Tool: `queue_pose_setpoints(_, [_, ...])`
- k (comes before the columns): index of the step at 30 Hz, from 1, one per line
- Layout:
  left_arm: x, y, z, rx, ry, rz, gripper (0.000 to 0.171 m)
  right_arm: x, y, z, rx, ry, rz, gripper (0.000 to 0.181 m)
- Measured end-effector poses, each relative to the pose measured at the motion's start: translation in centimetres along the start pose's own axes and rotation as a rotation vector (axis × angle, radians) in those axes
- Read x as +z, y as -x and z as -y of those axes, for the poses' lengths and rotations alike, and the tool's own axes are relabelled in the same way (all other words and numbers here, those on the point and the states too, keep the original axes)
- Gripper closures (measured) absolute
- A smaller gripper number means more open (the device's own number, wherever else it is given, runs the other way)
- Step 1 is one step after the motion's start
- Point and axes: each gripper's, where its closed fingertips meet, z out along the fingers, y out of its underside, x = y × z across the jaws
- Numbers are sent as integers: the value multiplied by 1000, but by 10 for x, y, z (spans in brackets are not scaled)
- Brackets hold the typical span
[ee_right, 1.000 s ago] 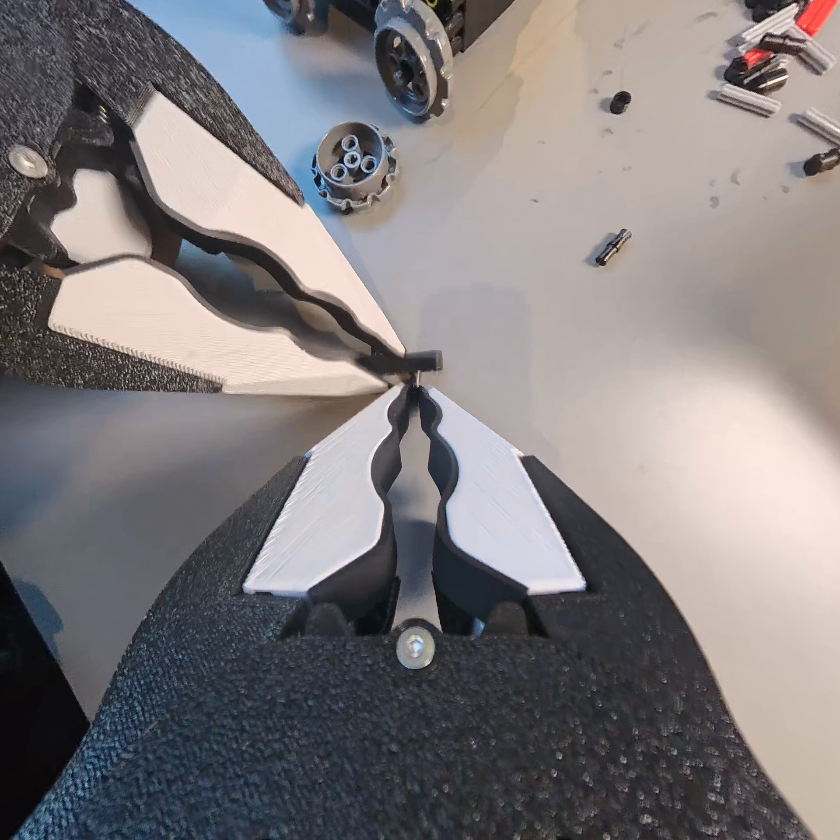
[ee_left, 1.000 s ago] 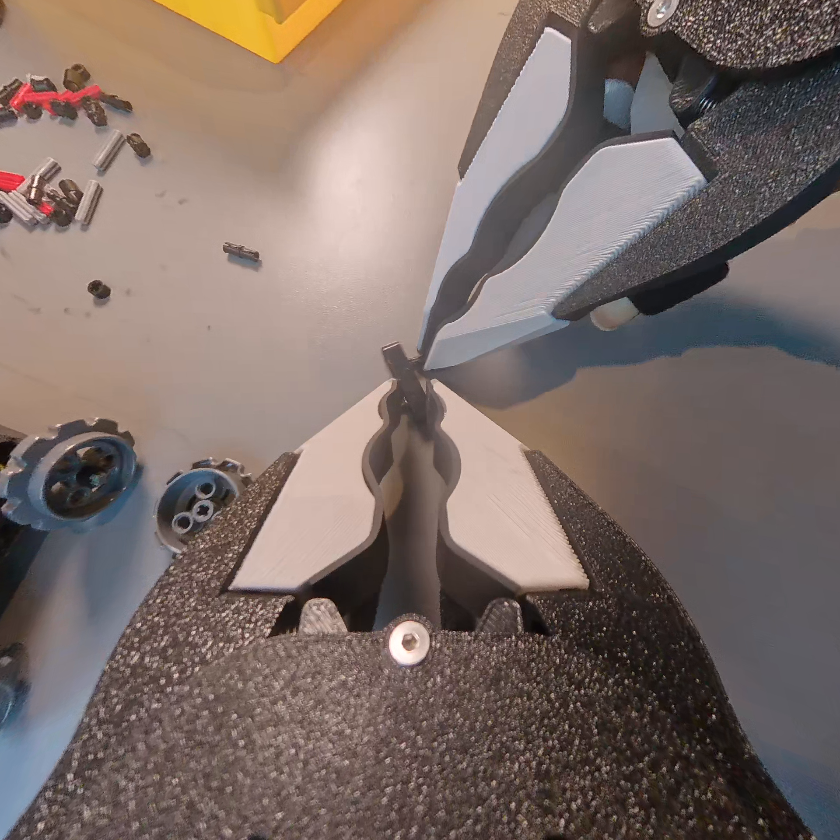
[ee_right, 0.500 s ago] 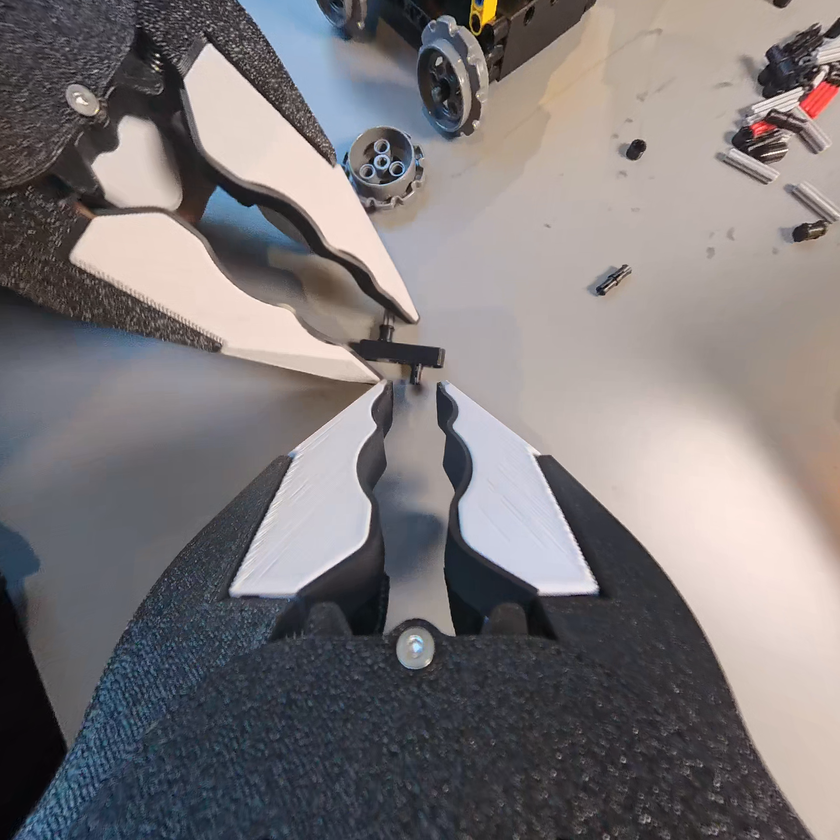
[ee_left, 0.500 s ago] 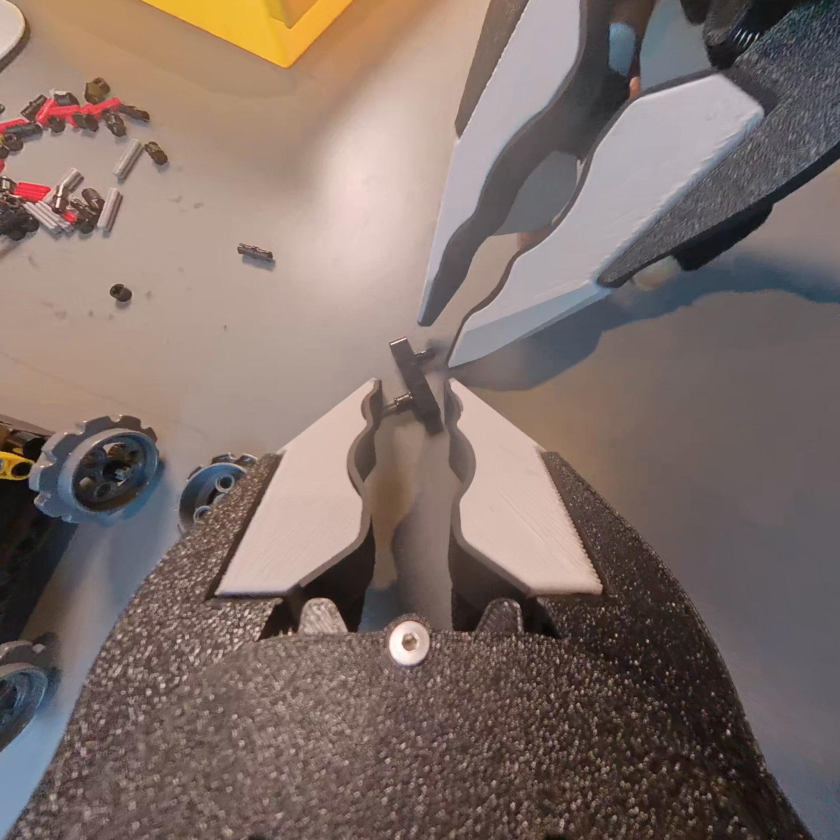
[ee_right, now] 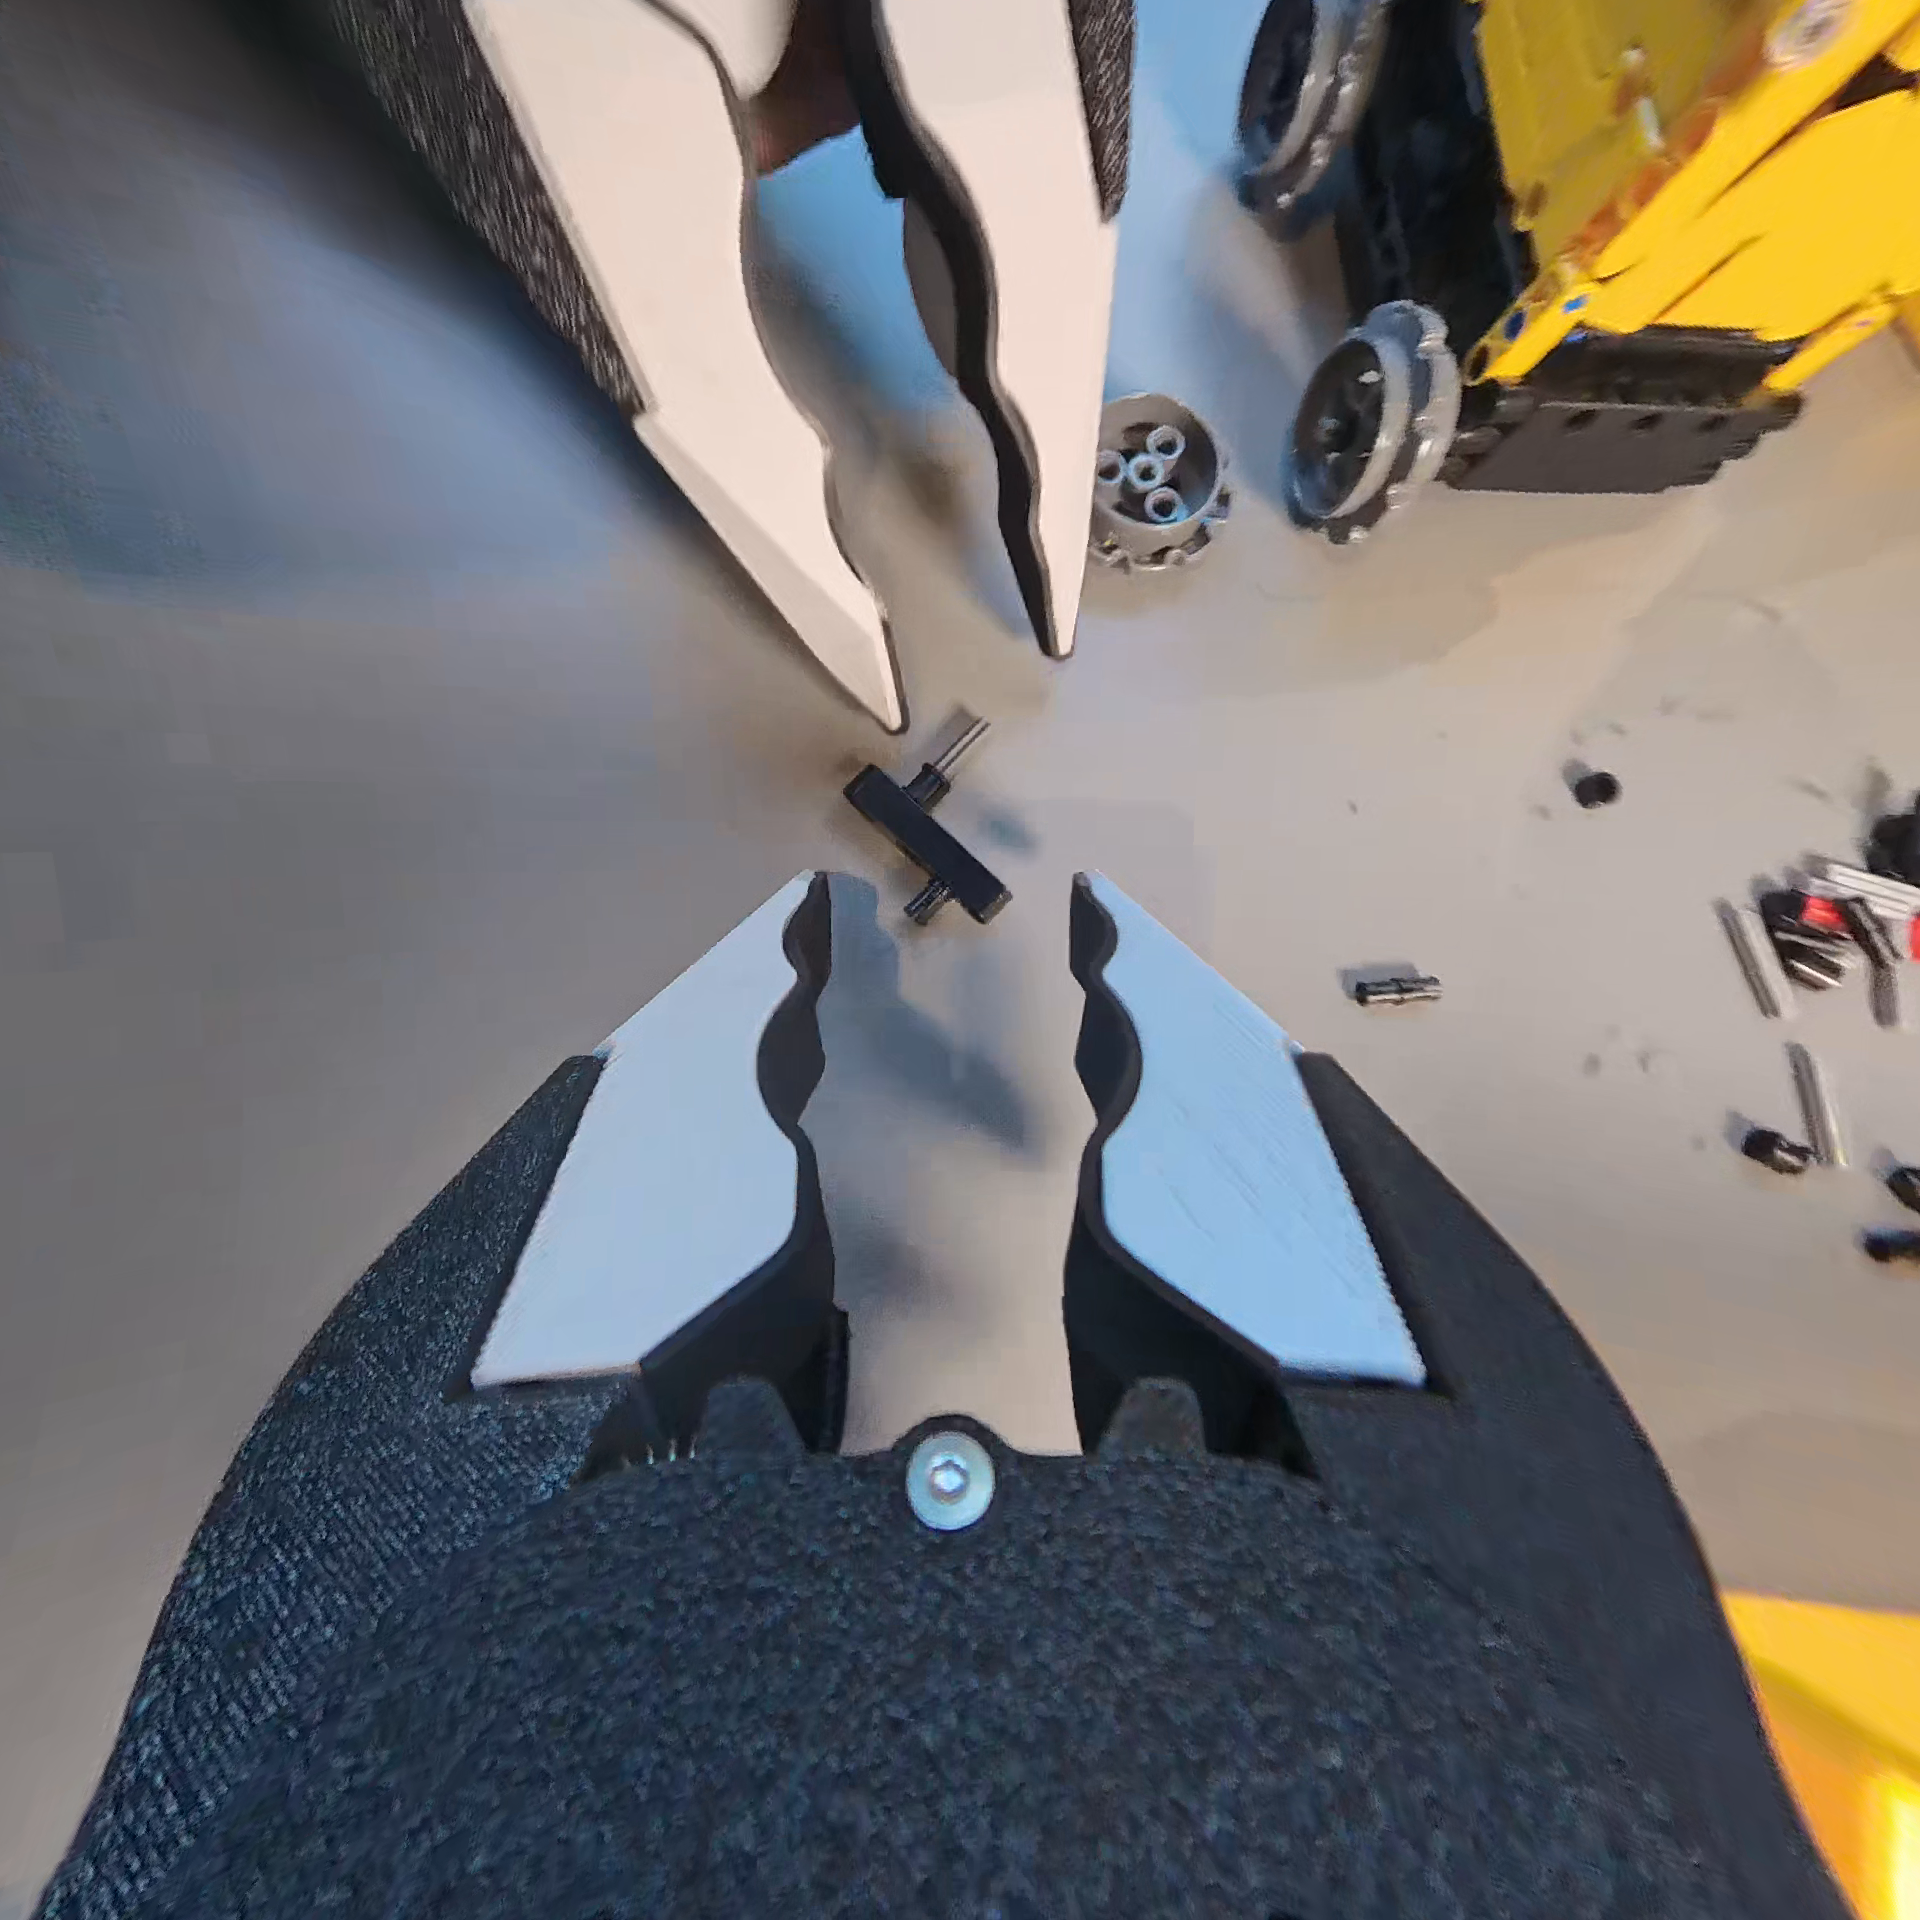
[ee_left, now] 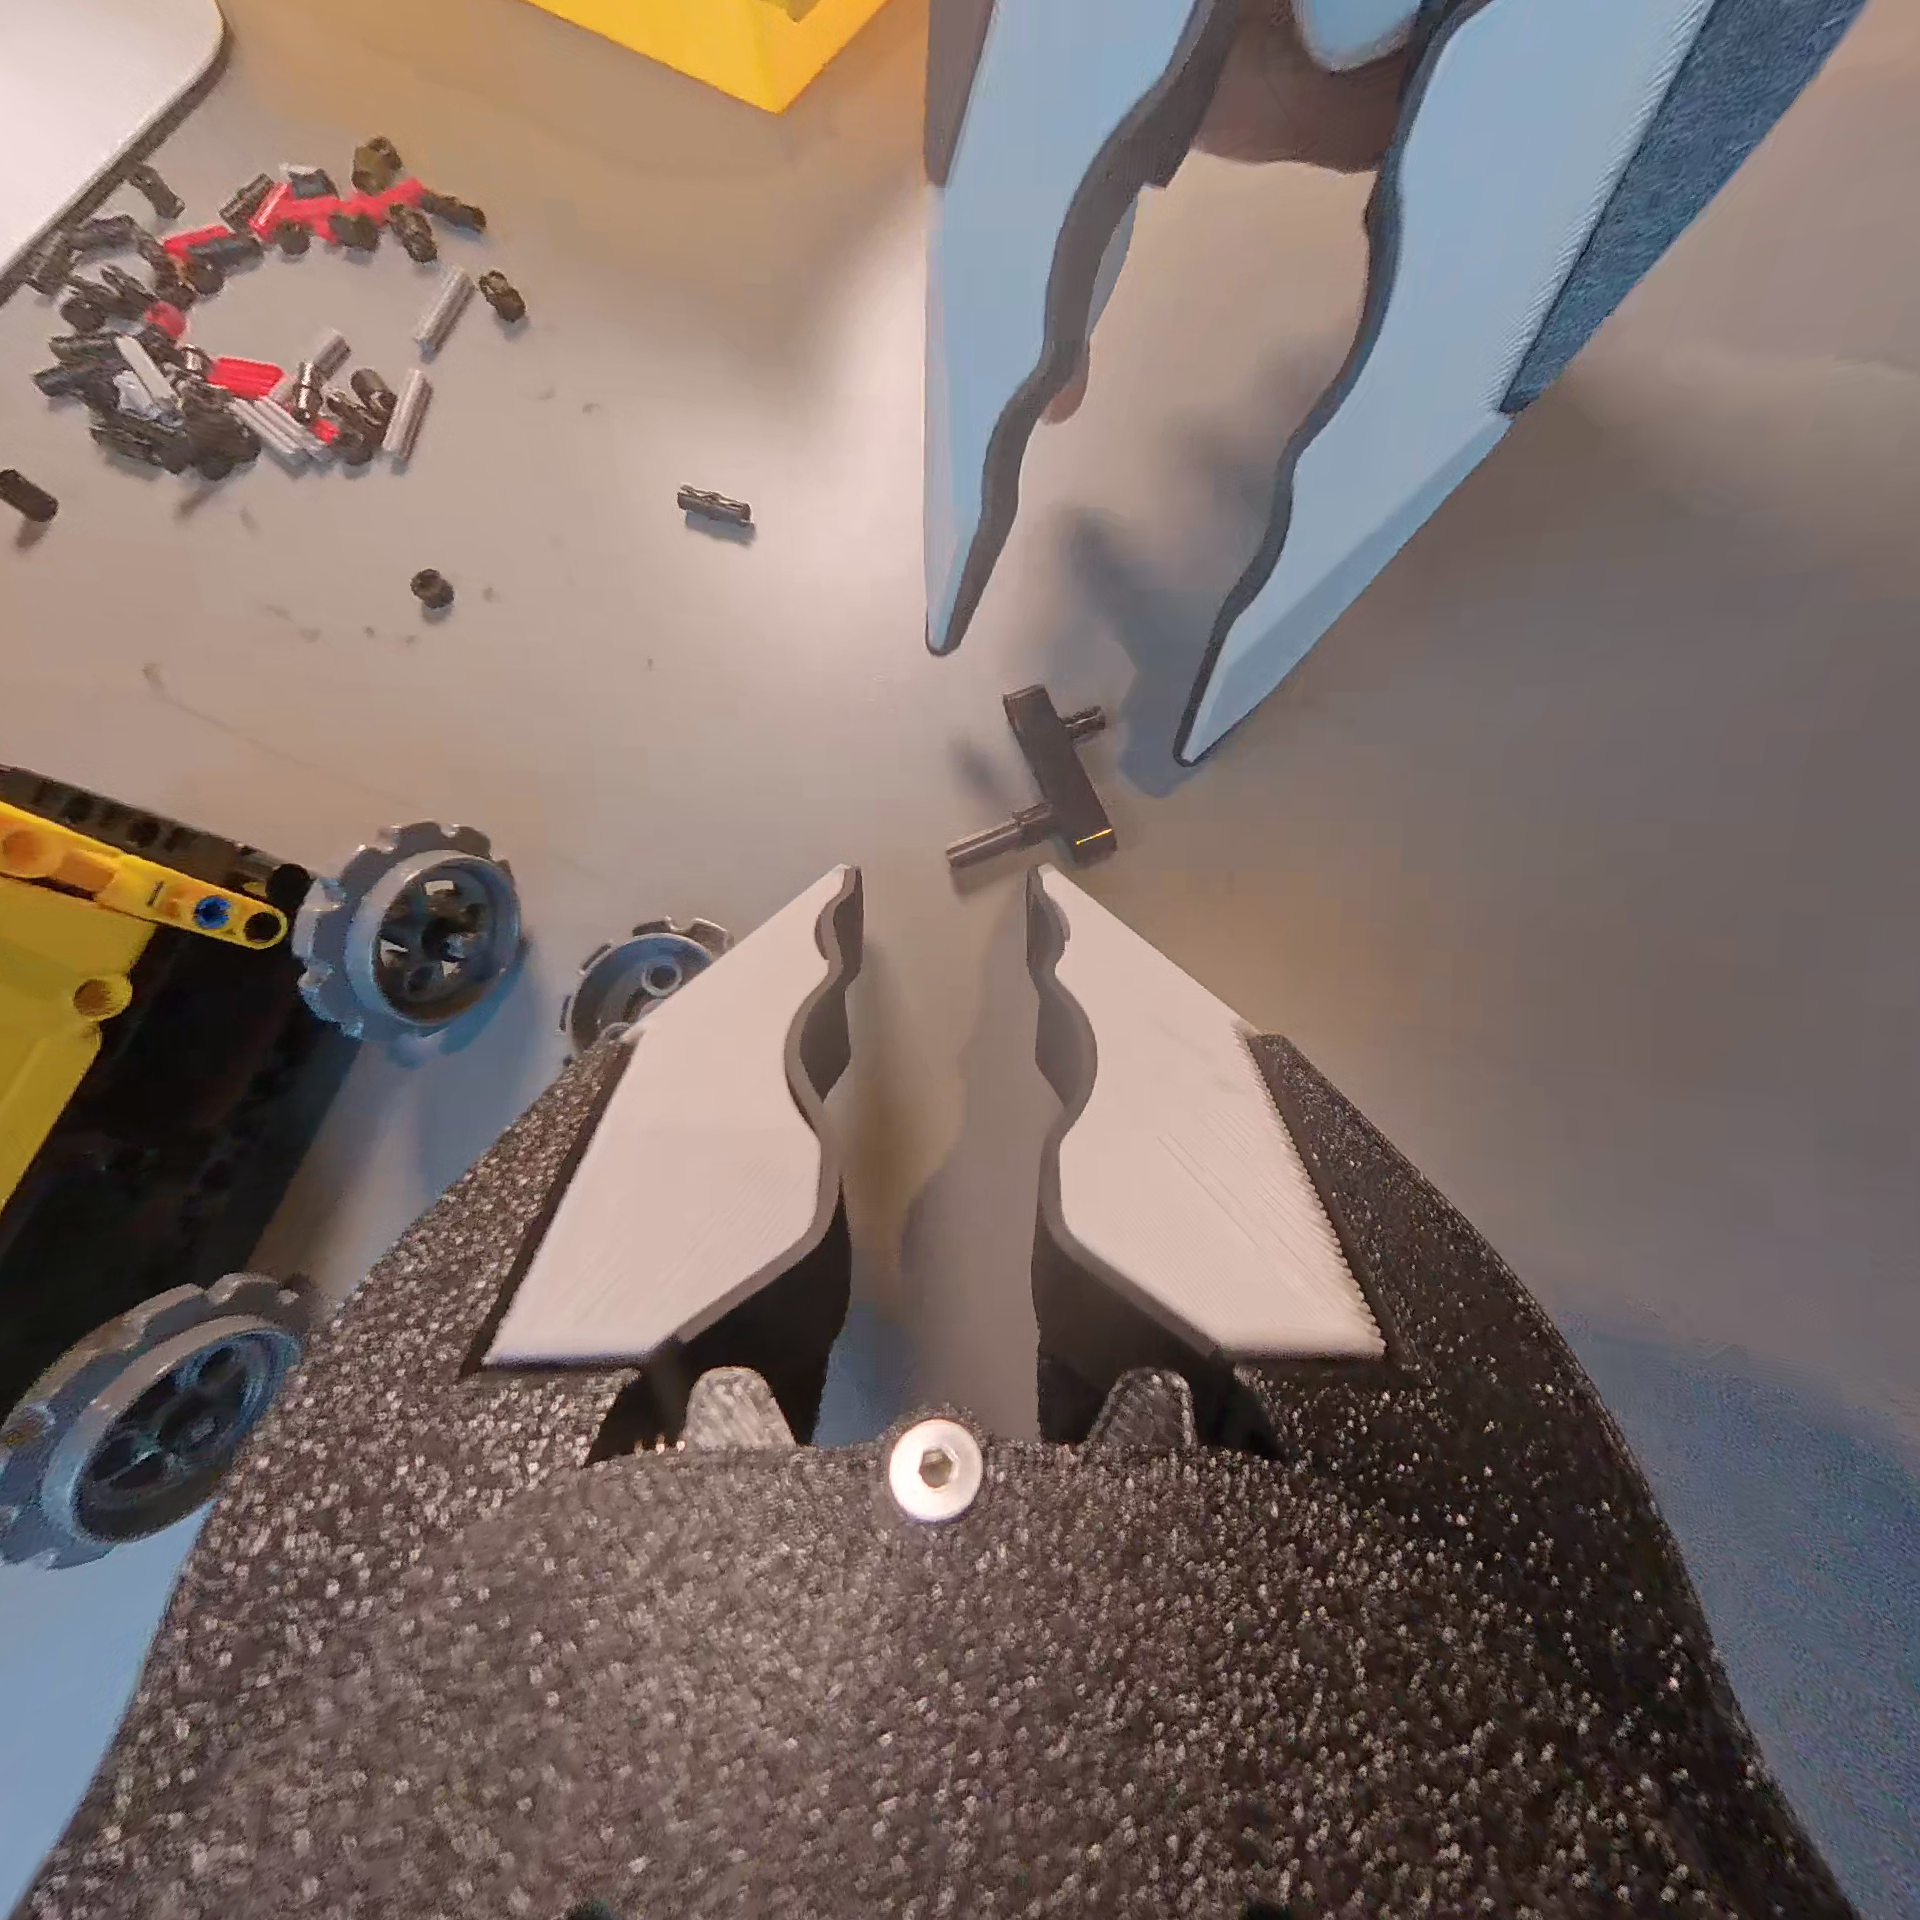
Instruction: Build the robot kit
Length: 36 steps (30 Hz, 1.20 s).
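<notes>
Left hand-held gripper: jaws parted, nothing between them. Right hand-held gripper: jaws spread wider, likewise empty, tips pointing back at the left one from 12 o'clock in the left wrist view.

Small black beam with two pins: lying loose on the grey table, between the two sets of tips, just past the left tips at 1 o'clock and touching neither gripper; in the right wrist view, just ahead of the tips, slightly toward 11 o'clock.

Loose grey toothed wheel hub: at 9 o'clock of the left tips, partly hidden behind the left finger. Beyond it, a yellow-and-black brick-built vehicle with grey wheels at the 9 o'clock edge.

Single black connector pin at 11 o'clock, well apart. Scatter of small black, grey and red parts farther out at 10 o'clock. Yellow block at the 12 o'clock edge.
</notes>
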Motion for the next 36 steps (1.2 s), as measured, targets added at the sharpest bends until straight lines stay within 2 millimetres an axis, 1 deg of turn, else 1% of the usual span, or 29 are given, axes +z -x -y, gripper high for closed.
queue_pose_setpoints(3, [-2,-6,-1,-1,8,-33,147,2,2,-6,-33,27,66,143])
queue_pose_setpoints(6, [0,-16,-6,9,33,-81,151,2,1,-3,-38,-3,93,147])
queue_pose_setpoints(10, [3,-20,-3,12,31,-113,155,6,2,-6,-45,10,106,160])
queue_pose_setpoints(17, [4,-21,-2,17,11,-155,153,4,6,-8,-57,16,60,160])
queue_pose_setpoints(20, [4,-21,-2,29,7,-156,155,3,6,-8,-80,17,58,159])
queue_pose_setpoints(23, [5,-22,-2,37,5,-162,155,3,6,-9,-83,8,86,158])
queue_pose_setpoints(29, [5,-22,-2,36,3,-174,156,3,3,-9,-124,19,141,150])
queue_pose_setpoints(31, [6,-21,-2,39,1,-171,156,4,3,-8,-132,31,167,150])
queue_pose_setpoints(34, [6,-21,-2,38,0,-170,156,5,7,-7,-141,36,202,161])
queue_pose_setpoints(36, [5,-20,-2,32,-1,-168,155,5,7,-7,-140,43,203,161])
